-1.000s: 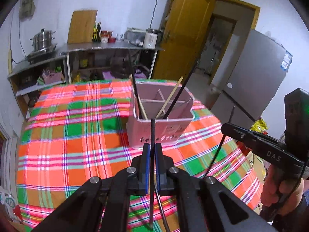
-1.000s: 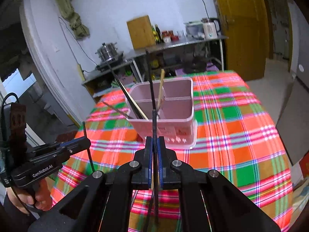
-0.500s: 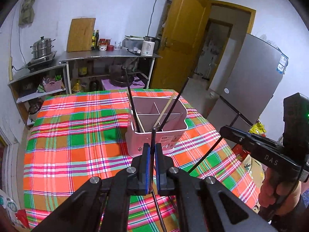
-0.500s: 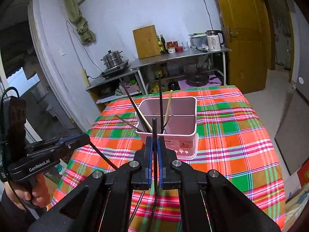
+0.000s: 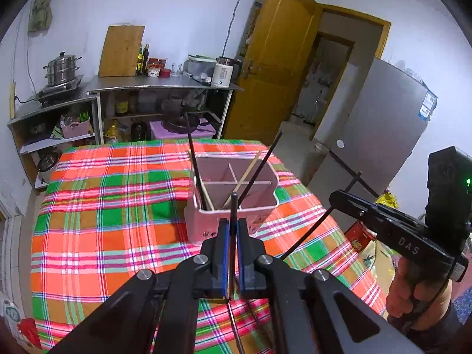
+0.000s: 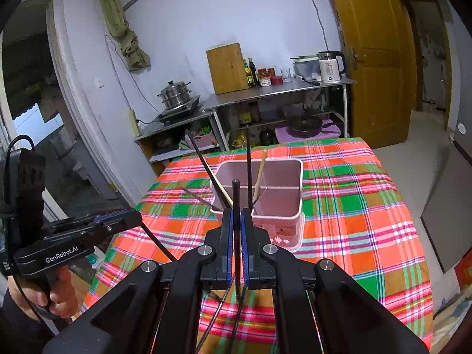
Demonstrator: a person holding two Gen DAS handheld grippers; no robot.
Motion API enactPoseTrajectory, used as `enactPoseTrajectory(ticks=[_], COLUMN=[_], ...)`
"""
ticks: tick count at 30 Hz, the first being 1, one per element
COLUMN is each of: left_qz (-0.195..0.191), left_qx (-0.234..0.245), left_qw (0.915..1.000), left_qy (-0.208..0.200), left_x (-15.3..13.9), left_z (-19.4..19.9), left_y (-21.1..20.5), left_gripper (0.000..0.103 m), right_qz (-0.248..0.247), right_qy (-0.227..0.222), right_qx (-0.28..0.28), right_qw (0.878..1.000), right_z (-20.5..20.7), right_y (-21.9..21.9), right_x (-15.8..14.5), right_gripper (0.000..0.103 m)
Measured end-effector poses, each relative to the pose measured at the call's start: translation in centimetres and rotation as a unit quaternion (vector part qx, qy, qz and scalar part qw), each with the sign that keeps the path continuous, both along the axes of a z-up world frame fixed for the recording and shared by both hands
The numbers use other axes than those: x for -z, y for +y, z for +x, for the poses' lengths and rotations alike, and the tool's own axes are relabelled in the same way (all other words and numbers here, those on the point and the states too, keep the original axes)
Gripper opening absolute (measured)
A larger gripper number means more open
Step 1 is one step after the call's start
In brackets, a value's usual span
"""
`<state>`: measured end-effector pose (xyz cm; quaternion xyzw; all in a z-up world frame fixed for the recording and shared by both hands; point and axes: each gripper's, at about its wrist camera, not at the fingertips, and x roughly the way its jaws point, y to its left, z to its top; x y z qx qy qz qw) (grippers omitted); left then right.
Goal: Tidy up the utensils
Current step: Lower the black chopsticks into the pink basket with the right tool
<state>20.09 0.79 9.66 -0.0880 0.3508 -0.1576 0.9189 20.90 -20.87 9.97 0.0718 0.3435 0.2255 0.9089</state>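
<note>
A pink divided utensil holder (image 5: 267, 208) (image 6: 290, 209) stands on the plaid tablecloth (image 5: 112, 218) (image 6: 354, 206). It holds black chopsticks (image 5: 193, 159) and a wooden chopstick (image 5: 246, 177). My left gripper (image 5: 233, 227) is shut on a black chopstick (image 5: 233, 206), held upright above the table in front of the holder. My right gripper (image 6: 236, 216) is shut on another black chopstick (image 6: 236, 194), also upright before the holder. Each gripper shows in the other's view: the right gripper (image 5: 336, 199), the left gripper (image 6: 134, 216).
A steel counter (image 5: 165, 85) with a kettle, jars, cutting board and steamer pot stands behind the table. A yellow door (image 5: 274, 73) and a grey fridge (image 5: 383, 147) are at the right. The table edge falls off near both hands.
Both grippers have pulled back and up from the holder, each keeping its black chopstick; the holder now looks smaller and farther away.
</note>
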Motion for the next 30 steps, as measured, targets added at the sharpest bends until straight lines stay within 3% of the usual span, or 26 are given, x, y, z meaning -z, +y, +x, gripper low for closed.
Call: enactPoseTrajectory(ticks=[17,30], left_qz=[0.001,-0.010], left_qx=[0.002,-0.024], left_qw=[0.9970,0.9958], left_qy=[-0.078,-0.087], left_x=[-8.4,-9.0], left_z=[3.7,8.4], left_y=[-0.7,0.5], left_gripper=[0.004,0.004], right_qz=[0.009,0.031], right_qy=[-0.073,-0.090], right_qx=[0.005,0.038], right_qw=[0.997,0.995], right_z=[3.2,7.0], right_y=[1.4,1.3], right_x=[-6.4,-6.8], right_gripper=[0.005,0.005])
